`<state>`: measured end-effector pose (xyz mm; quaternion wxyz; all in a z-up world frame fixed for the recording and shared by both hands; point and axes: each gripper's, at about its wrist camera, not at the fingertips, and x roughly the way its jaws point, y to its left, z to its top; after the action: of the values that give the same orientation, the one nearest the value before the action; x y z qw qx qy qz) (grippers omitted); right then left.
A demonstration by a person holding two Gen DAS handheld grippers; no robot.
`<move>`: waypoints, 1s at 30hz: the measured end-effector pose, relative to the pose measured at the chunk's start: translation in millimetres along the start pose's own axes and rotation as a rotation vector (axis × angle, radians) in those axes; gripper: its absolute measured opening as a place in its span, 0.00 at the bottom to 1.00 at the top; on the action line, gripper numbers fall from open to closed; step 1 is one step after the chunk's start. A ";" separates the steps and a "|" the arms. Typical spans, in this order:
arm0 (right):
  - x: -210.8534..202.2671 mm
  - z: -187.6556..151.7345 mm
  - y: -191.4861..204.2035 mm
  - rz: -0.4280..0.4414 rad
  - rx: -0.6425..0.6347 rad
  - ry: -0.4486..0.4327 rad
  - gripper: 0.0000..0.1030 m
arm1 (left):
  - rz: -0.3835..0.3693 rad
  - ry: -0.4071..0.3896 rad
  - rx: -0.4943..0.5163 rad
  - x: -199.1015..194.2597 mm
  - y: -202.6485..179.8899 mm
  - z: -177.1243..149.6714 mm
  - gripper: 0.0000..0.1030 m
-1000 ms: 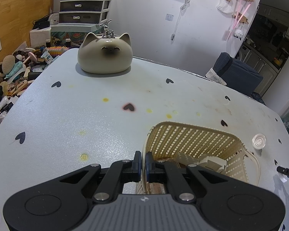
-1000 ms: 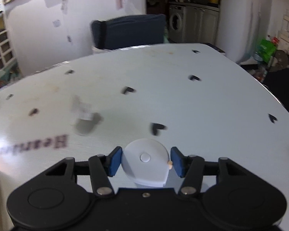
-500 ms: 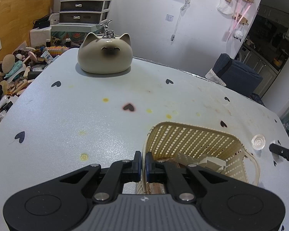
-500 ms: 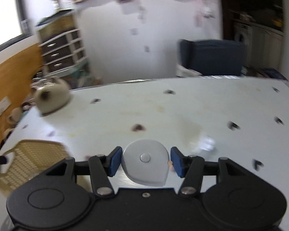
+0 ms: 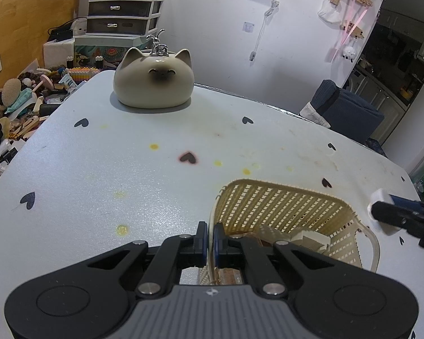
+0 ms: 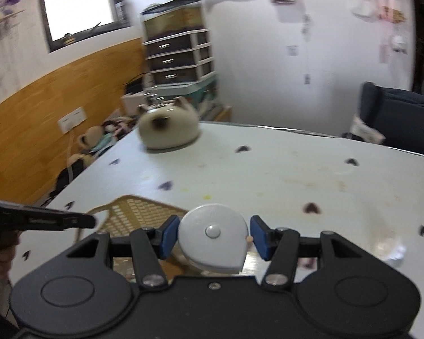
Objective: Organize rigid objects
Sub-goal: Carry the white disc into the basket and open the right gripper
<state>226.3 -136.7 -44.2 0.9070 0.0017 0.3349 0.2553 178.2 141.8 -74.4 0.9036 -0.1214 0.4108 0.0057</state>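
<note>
Basket (image 5: 282, 212): cream plastic lattice, resting on the counter at the near right of the left wrist view; its near rim is pinched by the left tool. In the right wrist view it (image 6: 138, 212) shows just beyond and left of the right tool.
Counter (image 5: 127, 169): largest thing in sight, pale and speckled, printed with small black hearts and dotted with yellow stains.
Cat figurine (image 5: 153, 83): round beige ceramic with dark face, standing at the far end of the counter, well apart from the basket; blurred in the right wrist view (image 6: 169, 128).
Basket contents (image 5: 305, 240): pale blocky pieces and something brown lie inside, too hidden by the lattice and the tool to name.
Left tool (image 5: 207, 238): fingers pressed together on the basket's thin rim wire, blue pads on either side of it.
Right tool (image 6: 213, 236): fingers pinching the white disc between blue pads; seen from the left wrist (image 5: 381, 207) it comes in at the right edge, near the basket's far right corner.
White disc (image 6: 213, 237): rounded, teardrop-like, with a small raised button at its centre; possibly a tape measure, though motion blur leaves that uncertain.
</note>
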 end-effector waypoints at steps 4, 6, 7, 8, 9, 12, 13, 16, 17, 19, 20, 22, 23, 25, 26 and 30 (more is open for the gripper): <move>13.5 0.8 18.0 0.063 -0.038 0.036 0.54 | 0.001 0.000 0.000 -0.1 0.2 0.1 0.04; 20.5 0.5 25.4 0.085 -0.057 0.058 0.54 | 0.001 0.000 0.001 0.5 -0.4 0.0 0.04; 23.6 0.4 28.6 0.094 -0.065 0.068 0.54 | 0.001 0.000 0.000 0.7 -0.4 0.0 0.04; 26.2 0.0 30.7 0.101 -0.069 0.076 0.54 | 0.001 0.000 0.000 0.6 -0.3 0.1 0.04; 29.8 -0.2 33.2 0.113 -0.071 0.088 0.54 | 0.001 0.000 0.001 0.7 -0.7 -0.1 0.04; 38.7 -1.8 38.4 0.132 -0.074 0.123 0.54 | 0.001 0.000 0.001 0.7 -0.6 -0.1 0.04; 42.6 -2.6 40.2 0.136 -0.078 0.138 0.54 | 0.000 0.000 0.001 0.7 -0.6 -0.2 0.04; 53.6 -5.1 42.5 0.133 -0.086 0.180 0.54 | 0.000 0.000 0.000 0.6 -0.5 -0.1 0.04; 56.4 -5.7 42.8 0.132 -0.086 0.191 0.54 | 0.000 0.000 0.000 0.7 -0.6 -0.2 0.04; 62.9 -6.3 43.6 0.134 -0.089 0.205 0.54 | 0.000 0.000 0.001 0.7 -0.7 -0.3 0.04; 65.7 -6.7 44.4 0.133 -0.092 0.210 0.54 | 0.001 0.000 0.001 0.6 -0.5 -0.1 0.04; 71.1 -7.3 46.1 0.130 -0.100 0.220 0.54 | 0.000 0.000 0.001 0.6 -0.6 -0.3 0.04; 73.7 -7.5 46.7 0.128 -0.104 0.226 0.54 | 0.000 0.000 0.001 0.6 -0.2 -0.2 0.04; 78.1 -7.5 47.3 0.123 -0.107 0.236 0.54 | 0.000 0.000 0.001 0.6 -0.7 -0.4 0.04; 80.0 -8.0 47.3 0.121 -0.108 0.242 0.54 | 0.000 0.000 0.000 0.6 -0.7 -0.4 0.04; 84.1 -10.1 46.5 0.113 -0.105 0.259 0.54 | 0.000 0.000 0.000 0.6 -0.6 -0.4 0.04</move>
<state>252.9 -59.0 -94.9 0.8393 -0.0598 0.4345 0.3214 178.4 141.1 -75.0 0.9037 -0.1212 0.4106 0.0057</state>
